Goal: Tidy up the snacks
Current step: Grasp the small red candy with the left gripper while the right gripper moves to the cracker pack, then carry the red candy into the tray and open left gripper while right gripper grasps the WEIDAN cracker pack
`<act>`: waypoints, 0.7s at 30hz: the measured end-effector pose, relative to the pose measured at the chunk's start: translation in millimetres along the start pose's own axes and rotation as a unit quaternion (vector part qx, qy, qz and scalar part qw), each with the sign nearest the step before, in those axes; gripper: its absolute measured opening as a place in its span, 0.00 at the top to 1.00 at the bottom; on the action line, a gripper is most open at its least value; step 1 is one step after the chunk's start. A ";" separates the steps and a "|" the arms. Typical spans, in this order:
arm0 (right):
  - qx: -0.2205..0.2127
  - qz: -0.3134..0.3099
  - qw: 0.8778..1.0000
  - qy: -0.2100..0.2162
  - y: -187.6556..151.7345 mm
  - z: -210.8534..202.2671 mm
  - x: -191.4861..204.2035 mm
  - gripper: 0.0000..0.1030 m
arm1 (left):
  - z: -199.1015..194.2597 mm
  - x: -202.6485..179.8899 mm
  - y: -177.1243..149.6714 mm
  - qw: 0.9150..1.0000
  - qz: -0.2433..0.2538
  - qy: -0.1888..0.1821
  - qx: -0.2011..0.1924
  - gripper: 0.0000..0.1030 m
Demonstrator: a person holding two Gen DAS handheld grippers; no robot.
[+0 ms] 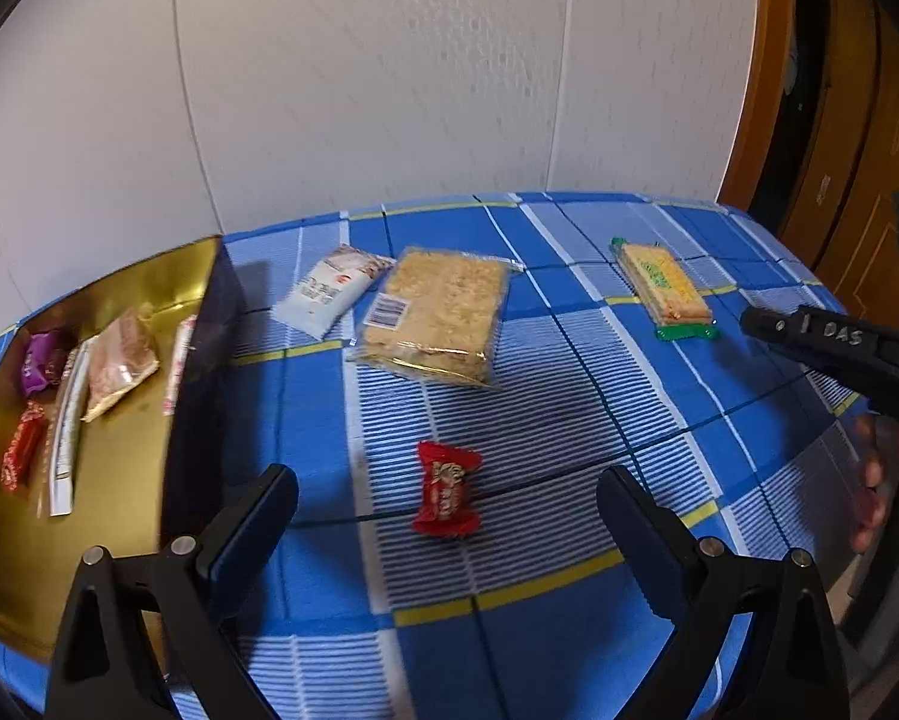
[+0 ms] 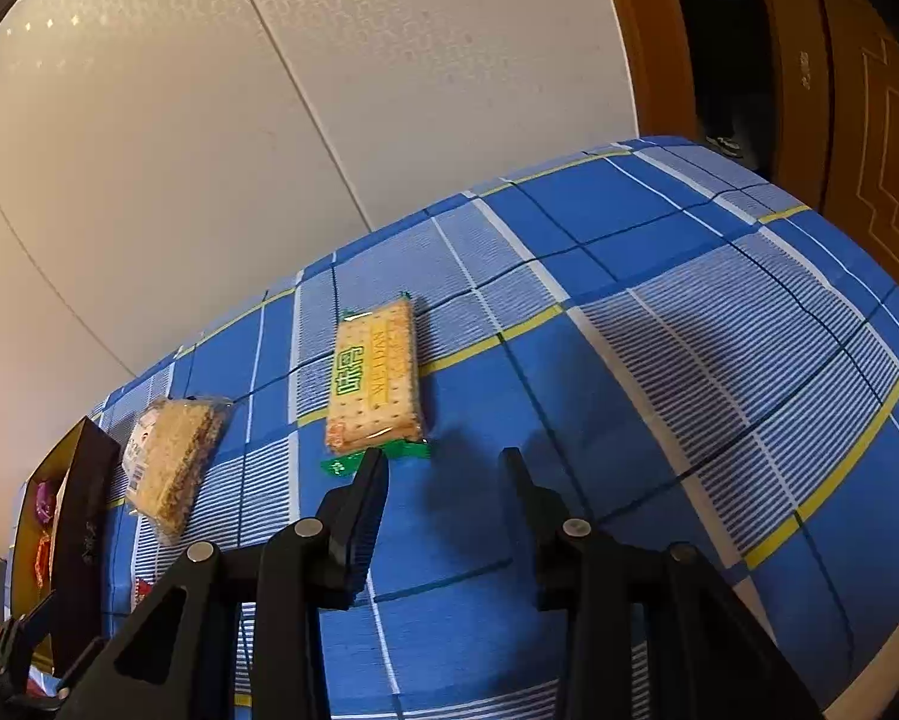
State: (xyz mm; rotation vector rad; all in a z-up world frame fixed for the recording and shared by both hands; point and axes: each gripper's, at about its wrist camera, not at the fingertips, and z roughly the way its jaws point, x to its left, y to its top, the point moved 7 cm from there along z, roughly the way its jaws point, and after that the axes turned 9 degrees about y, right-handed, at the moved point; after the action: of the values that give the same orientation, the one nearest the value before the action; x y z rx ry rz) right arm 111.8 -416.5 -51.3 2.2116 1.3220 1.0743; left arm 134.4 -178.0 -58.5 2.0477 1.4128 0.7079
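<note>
A gold-lined box [image 1: 143,300] at the left holds several small snacks. On the blue checked cloth lie a red candy [image 1: 447,491], a clear pack of crumbly cake [image 1: 434,315], a white packet [image 1: 329,294] and a green-edged cracker pack [image 1: 665,288]. My left gripper [image 1: 449,510] is open and empty, its fingers either side of the red candy, above it. My right gripper [image 2: 443,465] is open and empty, just short of the cracker pack [image 2: 374,375]. The cake pack [image 2: 170,468] and the box [image 2: 83,516] show at the left in the right wrist view.
A white panelled wall [image 1: 389,90] runs behind the table. A brown wooden door [image 2: 857,120] stands at the right past the table's edge. The right gripper's black body [image 1: 839,354] and a hand reach in from the right in the left wrist view.
</note>
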 end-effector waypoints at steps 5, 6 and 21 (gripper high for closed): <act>-0.003 -0.014 1.000 0.000 1.9 -0.6 4.7 0.63 | 20.3 -10.9 -5.1 1.000 0.023 0.007 0.010 0.33; -0.003 -0.016 1.000 -0.001 2.2 0.1 5.2 0.63 | 23.8 -12.6 -7.0 0.999 0.029 0.007 0.013 0.36; -0.008 -0.069 0.997 -0.022 35.7 52.6 29.5 0.42 | 25.3 -5.5 -22.2 0.999 0.005 -0.021 -0.037 0.75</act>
State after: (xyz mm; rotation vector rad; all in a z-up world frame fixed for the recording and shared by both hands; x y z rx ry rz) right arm 180.9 -404.9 -50.6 2.0858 1.4186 0.9763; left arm 135.6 -180.1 -92.5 2.0024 1.3353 0.7057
